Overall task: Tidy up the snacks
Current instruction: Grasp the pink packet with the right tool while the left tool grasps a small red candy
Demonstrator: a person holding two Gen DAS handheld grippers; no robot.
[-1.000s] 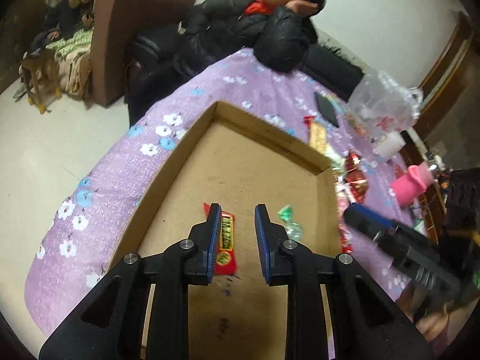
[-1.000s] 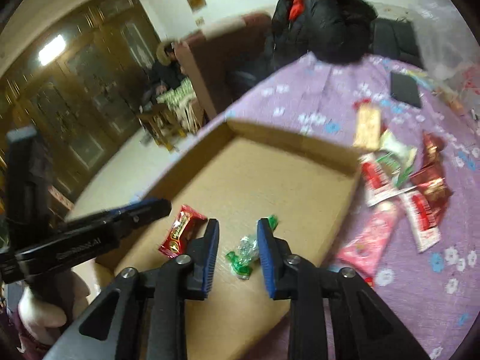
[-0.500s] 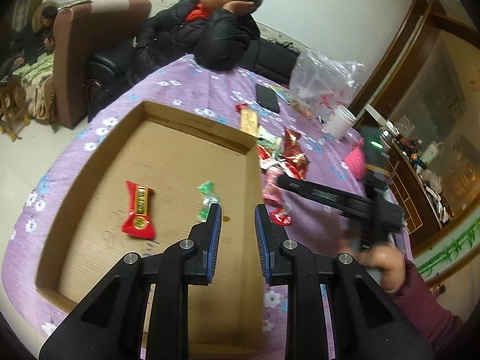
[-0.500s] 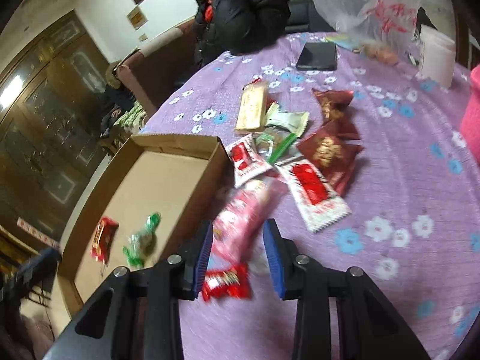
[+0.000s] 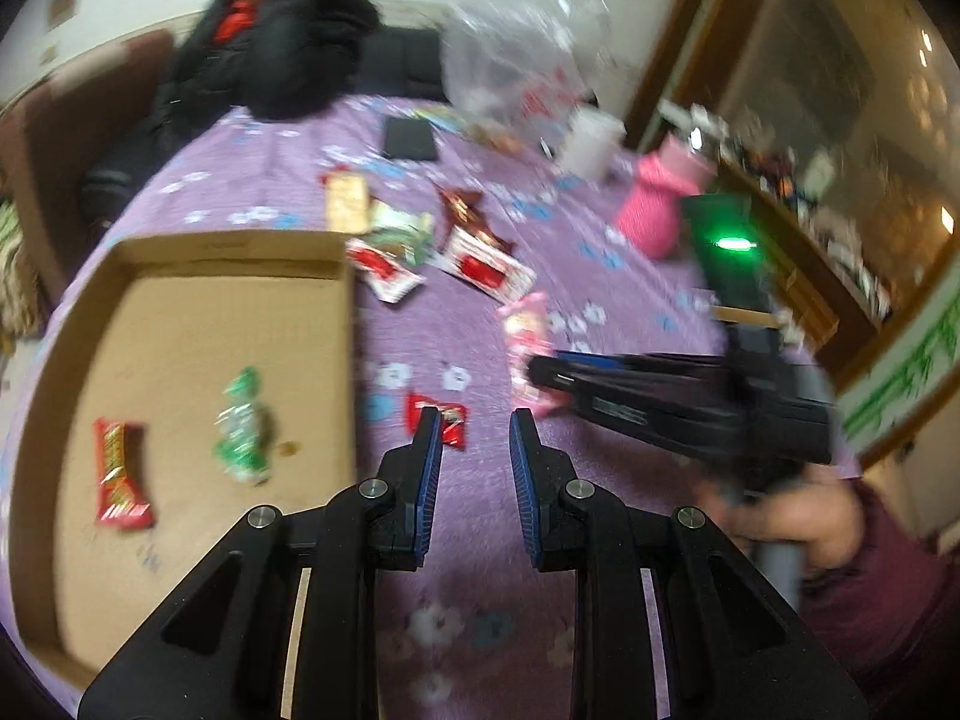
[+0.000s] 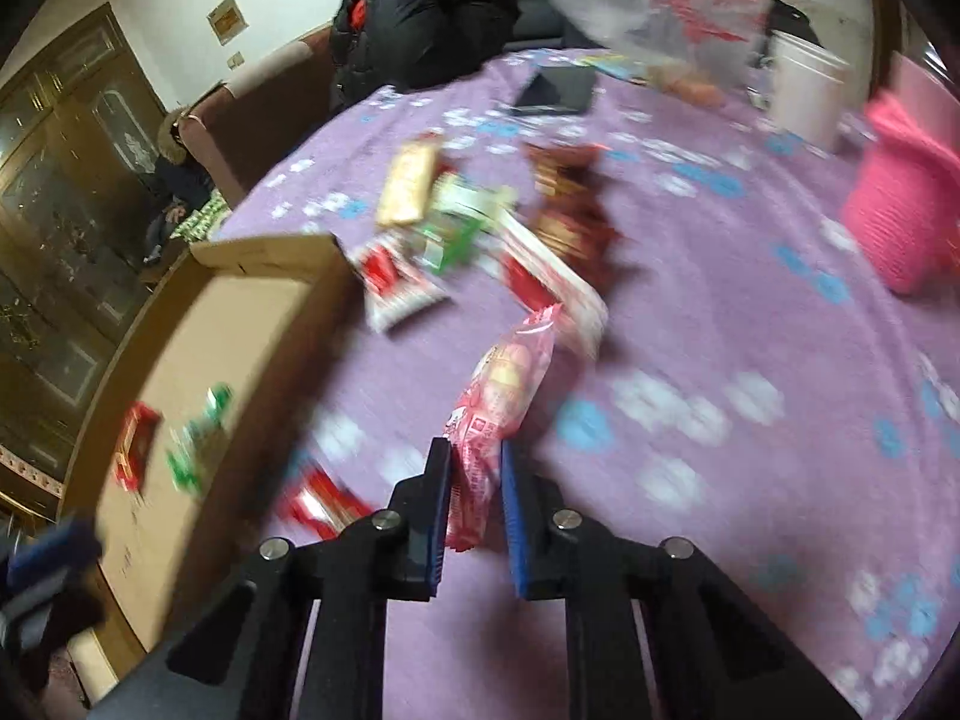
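Purple flowered tablecloth [image 5: 480,570] covers the table. Cardboard tray [image 5: 351,324] at left holds a red bar [image 5: 120,474] and a green candy [image 5: 240,426], apart from each other. Loose packets lie in a heap [image 5: 420,246] just beyond the tray's far right corner; blur hides their print. Behind them: a black phone [image 5: 410,138], a clear plastic bag [image 5: 516,72], a white cup [image 5: 591,141] and a pink knitted item [image 5: 657,204].

Left gripper [image 5: 474,438]: fingers spread, nothing between them; a small red packet [image 5: 441,420] lies partly hidden behind its left finger.

Right gripper [image 6: 474,468]: fingers straddle the near end of a pink snack pack [image 6: 504,384]; whether they press on it cannot be told.
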